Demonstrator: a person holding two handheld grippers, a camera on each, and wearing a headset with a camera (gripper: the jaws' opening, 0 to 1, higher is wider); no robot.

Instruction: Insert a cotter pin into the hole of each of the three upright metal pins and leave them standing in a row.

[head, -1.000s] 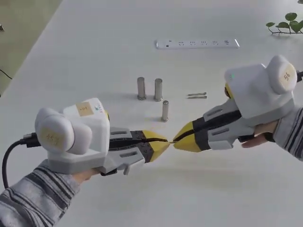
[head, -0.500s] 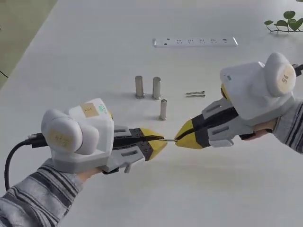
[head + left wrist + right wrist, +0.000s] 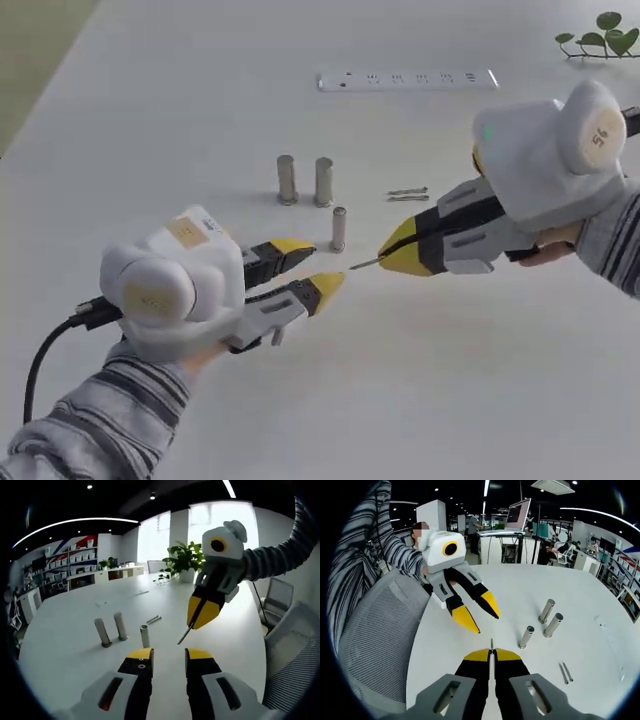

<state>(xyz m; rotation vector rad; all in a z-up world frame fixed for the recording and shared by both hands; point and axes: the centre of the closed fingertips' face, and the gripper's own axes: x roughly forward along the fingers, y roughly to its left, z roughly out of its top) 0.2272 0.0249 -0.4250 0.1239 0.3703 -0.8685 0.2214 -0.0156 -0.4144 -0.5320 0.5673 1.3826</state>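
Three upright metal pins stand on the white table: two side by side at the back [image 3: 287, 179] [image 3: 324, 182] and one nearer pin [image 3: 339, 229]. In the left gripper view that nearer pin [image 3: 145, 636] stands just ahead of the jaws. My right gripper [image 3: 381, 264] is shut on a cotter pin [image 3: 363, 265], whose thin tip pokes out toward the nearer pin; in its own view the cotter pin [image 3: 491, 645] sticks up from the closed jaws. My left gripper [image 3: 318, 262] is open and holds nothing, a little left of the cotter pin's tip. Two spare cotter pins [image 3: 408, 193] lie right of the back pins.
A white power strip [image 3: 408, 80] lies at the far side of the table. A green plant [image 3: 601, 38] sits at the back right corner. An office chair [image 3: 380, 630] stands beside the table in the right gripper view.
My left gripper has opened and let go of the cotter pin, which now stays in the right gripper alone. Both grippers have drawn apart, and the right one has risen slightly.
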